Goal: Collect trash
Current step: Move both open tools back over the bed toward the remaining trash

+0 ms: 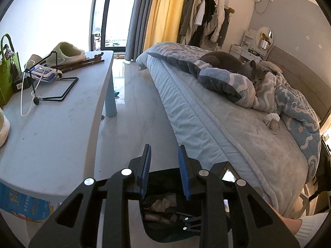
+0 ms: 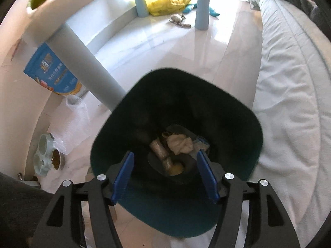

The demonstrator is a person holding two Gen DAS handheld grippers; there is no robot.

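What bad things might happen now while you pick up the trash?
1. The right gripper hangs open over the dark bin; bumping its rim might tip it and spill the tissue inside.
2. A gray cat lies on the bed near a crumpled white wad. Reaching there may startle it.
3. The white cable loops across the table and might snag a gripper.

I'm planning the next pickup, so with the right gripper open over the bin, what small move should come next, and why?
Probably lift the right gripper away from the trash bin and head for the crumpled tissue on the bed. Its jaws are open and empty, trash already lies in the bin, and that tissue looks uncollected.
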